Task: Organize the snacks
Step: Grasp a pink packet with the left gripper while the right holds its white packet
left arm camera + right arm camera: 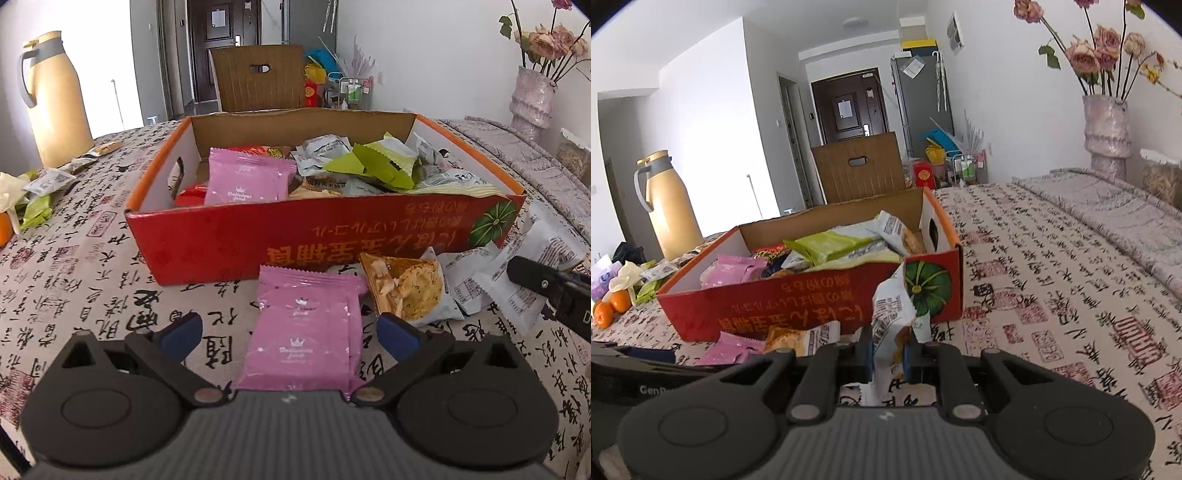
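A red and orange cardboard box (221,236) holds several snack packets, pink, green and white; it also shows in the right wrist view (768,299). My left gripper (291,332) is open, its blue pads either side of a pink snack packet (306,332) lying on the tablecloth before the box. Beside it lie an orange-brown packet (406,284) and white packets (517,280). My right gripper (888,354) is shut on a white snack packet (892,314), held upright just in front of the box's right corner. The right gripper's black finger (546,280) enters the left wrist view from the right.
A beige thermos jug (55,99) stands at the back left, with loose packets (40,192) and oranges (611,306) near it. A vase of roses (1106,133) and a jar (1161,181) stand at the back right. A brown chair back (258,77) stands behind the box.
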The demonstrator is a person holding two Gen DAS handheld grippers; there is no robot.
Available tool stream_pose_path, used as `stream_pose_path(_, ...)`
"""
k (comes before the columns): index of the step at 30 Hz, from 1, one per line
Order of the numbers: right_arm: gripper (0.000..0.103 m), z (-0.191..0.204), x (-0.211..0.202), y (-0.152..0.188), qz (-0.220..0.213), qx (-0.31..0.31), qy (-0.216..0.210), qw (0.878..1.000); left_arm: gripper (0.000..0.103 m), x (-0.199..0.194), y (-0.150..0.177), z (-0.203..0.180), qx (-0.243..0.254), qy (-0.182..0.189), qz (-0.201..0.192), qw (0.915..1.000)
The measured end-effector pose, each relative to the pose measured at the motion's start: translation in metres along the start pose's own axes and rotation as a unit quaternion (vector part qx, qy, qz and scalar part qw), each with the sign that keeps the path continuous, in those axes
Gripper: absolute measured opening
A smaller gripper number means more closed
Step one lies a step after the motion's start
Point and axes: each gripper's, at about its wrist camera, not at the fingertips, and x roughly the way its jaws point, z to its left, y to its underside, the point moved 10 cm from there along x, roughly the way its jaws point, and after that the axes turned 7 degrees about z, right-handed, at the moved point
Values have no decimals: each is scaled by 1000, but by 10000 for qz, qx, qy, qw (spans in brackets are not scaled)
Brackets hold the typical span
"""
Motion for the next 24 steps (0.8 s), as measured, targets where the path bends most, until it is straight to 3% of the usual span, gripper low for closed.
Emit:
stream_pose_path(5, 14, 2, 3, 5, 50, 14, -127, 9999, 87, 8, 6, -10, 194, 56, 60, 9998)
stream_pose_path(9, 14, 5, 5, 7, 69, -33, -163, 9998, 64, 5, 7, -12, 207, 185, -46, 9996)
stream_pose_path(24, 14, 6, 8, 9, 75, -38, -124, 9999, 63, -2, 8, -11, 166, 300, -213, 9992)
